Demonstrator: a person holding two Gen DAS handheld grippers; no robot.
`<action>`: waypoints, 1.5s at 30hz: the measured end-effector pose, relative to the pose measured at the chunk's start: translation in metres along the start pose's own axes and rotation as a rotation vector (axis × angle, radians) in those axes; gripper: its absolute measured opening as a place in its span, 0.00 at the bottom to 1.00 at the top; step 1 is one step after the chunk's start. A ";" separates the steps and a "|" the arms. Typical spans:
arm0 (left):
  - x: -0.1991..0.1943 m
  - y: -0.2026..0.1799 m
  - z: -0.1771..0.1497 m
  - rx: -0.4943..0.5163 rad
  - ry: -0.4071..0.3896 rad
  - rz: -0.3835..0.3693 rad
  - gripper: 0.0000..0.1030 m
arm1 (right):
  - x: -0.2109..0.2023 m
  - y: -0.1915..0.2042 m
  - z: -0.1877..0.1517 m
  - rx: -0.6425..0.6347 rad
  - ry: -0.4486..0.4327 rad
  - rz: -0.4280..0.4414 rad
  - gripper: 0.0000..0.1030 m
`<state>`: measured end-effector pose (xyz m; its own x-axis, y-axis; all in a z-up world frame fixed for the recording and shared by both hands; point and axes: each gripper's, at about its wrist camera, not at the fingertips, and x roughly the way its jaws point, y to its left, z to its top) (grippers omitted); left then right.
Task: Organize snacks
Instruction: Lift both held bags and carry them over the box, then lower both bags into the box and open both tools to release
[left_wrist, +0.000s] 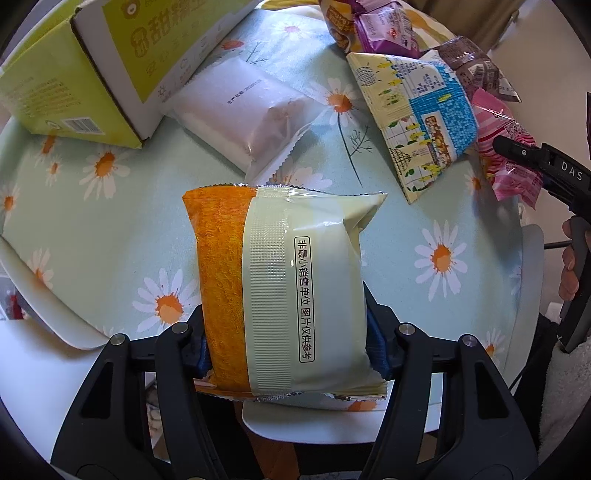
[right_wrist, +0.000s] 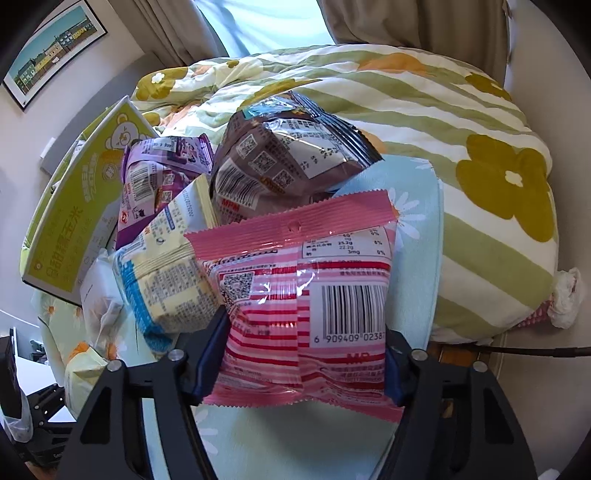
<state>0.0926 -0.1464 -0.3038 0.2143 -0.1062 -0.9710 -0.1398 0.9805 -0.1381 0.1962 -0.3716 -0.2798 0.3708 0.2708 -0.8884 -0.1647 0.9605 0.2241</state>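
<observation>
Left gripper (left_wrist: 288, 354) clamped on the orange-and-cream packet (left_wrist: 284, 280), pads pressing both long sides near its rear end, most of the pouch jutting forward over the daisy-print desk (left_wrist: 439, 258). Right gripper (right_wrist: 299, 373) likewise closed on the pink striped packet (right_wrist: 306, 295), barcode side up, held at the lower half with the crimped top seam pointing away.

Ahead and left of the left gripper: the green carton (left_wrist: 74, 85) lying on its side with an open end, and the frosted white pouch (left_wrist: 251, 110) just beside it. Ahead and right: the cream-and-blue packet (left_wrist: 417, 118). Directly ahead of the right gripper: the brown packet (right_wrist: 288, 162) resting on the pile, the purple packet (right_wrist: 162, 177) to its left.

Judged step: carrying both pouches to be sorted, probably toward the carton.

To do it well:
- Keep squeeze moderate; air-filled pouches bulge and can slip forward or burst if pinched harder.
- Keep each packet level, since the free end is heavy and may droop.
- Lift the pink packet clear of the cream-and-blue one before swinging left, to avoid dragging the pile.
- Move one gripper at a time near the carton mouth to avoid a clash.
- Release only once the pouch rests on a surface.
</observation>
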 end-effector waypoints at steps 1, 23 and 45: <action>-0.003 0.000 -0.001 0.005 -0.001 -0.004 0.58 | -0.004 0.000 -0.002 0.007 -0.005 -0.002 0.62; -0.162 0.009 0.045 0.135 -0.247 -0.160 0.58 | -0.119 0.085 0.001 0.039 -0.164 0.011 0.61; -0.182 0.200 0.236 0.158 -0.323 -0.053 0.58 | -0.077 0.305 0.105 -0.082 -0.222 0.134 0.61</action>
<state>0.2540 0.1086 -0.1085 0.5149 -0.1249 -0.8481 0.0254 0.9911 -0.1306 0.2130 -0.0931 -0.1008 0.5308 0.4112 -0.7411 -0.2962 0.9093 0.2923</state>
